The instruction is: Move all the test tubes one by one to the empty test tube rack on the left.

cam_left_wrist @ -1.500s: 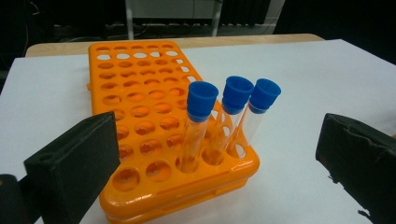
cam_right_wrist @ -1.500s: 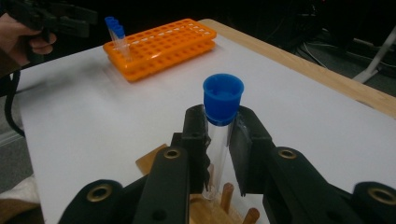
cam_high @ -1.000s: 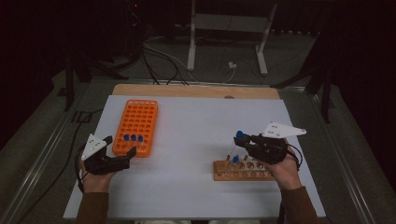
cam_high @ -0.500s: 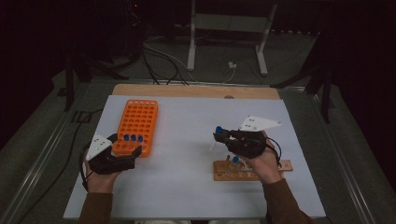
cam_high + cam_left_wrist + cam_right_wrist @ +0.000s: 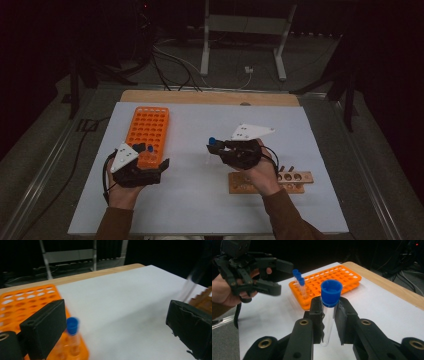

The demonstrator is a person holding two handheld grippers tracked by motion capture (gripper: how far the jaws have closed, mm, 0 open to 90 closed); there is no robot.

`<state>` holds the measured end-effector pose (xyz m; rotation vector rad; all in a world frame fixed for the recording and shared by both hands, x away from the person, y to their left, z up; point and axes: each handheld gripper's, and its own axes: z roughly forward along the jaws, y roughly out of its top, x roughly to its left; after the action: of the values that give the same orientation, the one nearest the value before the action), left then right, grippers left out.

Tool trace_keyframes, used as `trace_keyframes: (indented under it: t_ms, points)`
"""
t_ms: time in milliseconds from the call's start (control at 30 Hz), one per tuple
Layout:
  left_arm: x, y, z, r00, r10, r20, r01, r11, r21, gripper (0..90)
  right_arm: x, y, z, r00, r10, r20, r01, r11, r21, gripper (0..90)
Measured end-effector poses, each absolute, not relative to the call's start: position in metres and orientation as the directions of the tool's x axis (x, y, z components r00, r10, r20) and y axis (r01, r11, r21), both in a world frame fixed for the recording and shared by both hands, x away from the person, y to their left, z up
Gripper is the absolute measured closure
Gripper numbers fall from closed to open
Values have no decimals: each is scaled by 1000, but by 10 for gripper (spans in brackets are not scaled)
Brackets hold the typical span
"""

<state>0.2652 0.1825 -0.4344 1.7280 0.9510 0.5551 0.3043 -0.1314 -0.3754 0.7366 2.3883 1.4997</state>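
Left gripper (image 5: 159,169) jaws wide apart, nothing between them, orange rack (image 5: 148,129) with blue-capped tubes just beside its left jaw. Right gripper (image 5: 329,315) clamps a blue-capped tube (image 5: 329,312) upright between its pads, above the white mat (image 5: 300,135); wooden rack (image 5: 270,182) sits under its hand.

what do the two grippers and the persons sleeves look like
Both are black two-jaw tools. The left gripper and right gripper each carry a pale grey three-cornered plate on top, dotted with small dark marks, and trail a black cable. The jaws are blocky black pads on linked arms with brass-coloured rivets at the joints. The sleeves are dark brown and reach to the wrists.
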Motion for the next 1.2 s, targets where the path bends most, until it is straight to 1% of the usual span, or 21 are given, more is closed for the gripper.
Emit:
trace_keyframes:
  t_ms: [133, 267, 400, 433, 567, 700, 867, 967, 1067, 1200]
  points:
    - [265, 168, -434, 619, 781, -87, 328, -157, 931, 54, 304, -122, -378, -855, 513, 77, 294, 358, 886, 767]
    - [263, 152, -433, 657, 751, -66, 310, -189, 932, 81, 303, -113, -379, -863, 499, 76, 290, 365, 885, 768]
    - [260, 142, -431, 685, 726, -59, 288, -195, 938, 171, 301, -105, -380, -872, 483, 76, 283, 373, 884, 767]
    - [259, 140, -430, 689, 723, -52, 281, -201, 938, 178, 301, -103, -380, -874, 480, 75, 281, 374, 884, 768]
    - [258, 134, -430, 710, 703, -35, 265, -221, 939, 317, 299, -94, -382, -881, 466, 76, 278, 382, 881, 768]
    - [257, 132, -430, 743, 668, -39, 256, -230, 939, 517, 298, -87, -384, -888, 454, 77, 274, 387, 880, 768]
    - [257, 131, -430, 764, 644, -43, 252, -236, 938, 680, 297, -83, -385, -894, 442, 76, 269, 391, 880, 768]
    - [256, 131, -430, 765, 643, -39, 249, -240, 938, 743, 296, -81, -385, -896, 438, 76, 267, 393, 880, 769]
    - [257, 132, -431, 764, 644, -40, 250, -239, 938, 767, 296, -81, -385, -897, 436, 79, 268, 393, 879, 769]
    - [256, 132, -431, 762, 647, -32, 246, -244, 938, 776, 295, -81, -386, -896, 436, 82, 271, 391, 879, 769]
